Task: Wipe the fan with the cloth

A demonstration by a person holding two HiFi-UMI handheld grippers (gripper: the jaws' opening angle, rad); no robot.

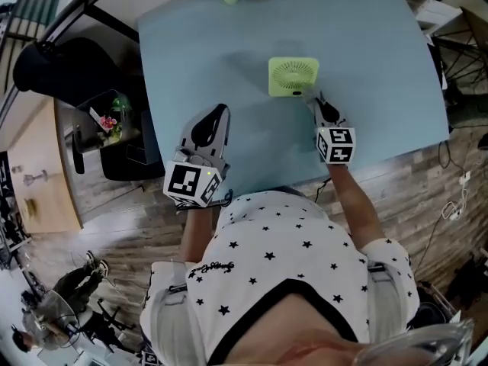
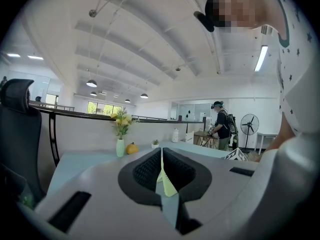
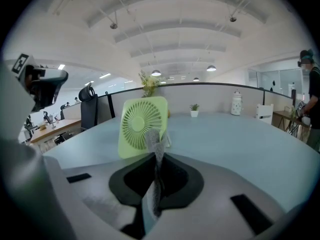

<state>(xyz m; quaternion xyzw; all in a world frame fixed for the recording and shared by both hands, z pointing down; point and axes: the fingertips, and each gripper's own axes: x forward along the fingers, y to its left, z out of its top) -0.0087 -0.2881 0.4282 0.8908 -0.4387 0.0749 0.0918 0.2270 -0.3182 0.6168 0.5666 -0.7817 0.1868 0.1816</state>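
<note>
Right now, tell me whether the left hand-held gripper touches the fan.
Apart. The head view shows bare table between the left hand-held gripper and the fan.

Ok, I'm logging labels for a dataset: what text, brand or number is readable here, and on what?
None legible.
On the shirt: cursive script, too blurred to read.
On the fan: no label visible.
On the left gripper and right gripper: square markers only, no words.

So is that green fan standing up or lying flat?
Upright. The right gripper view shows the fan standing on the table, its round grille facing the camera.
</note>
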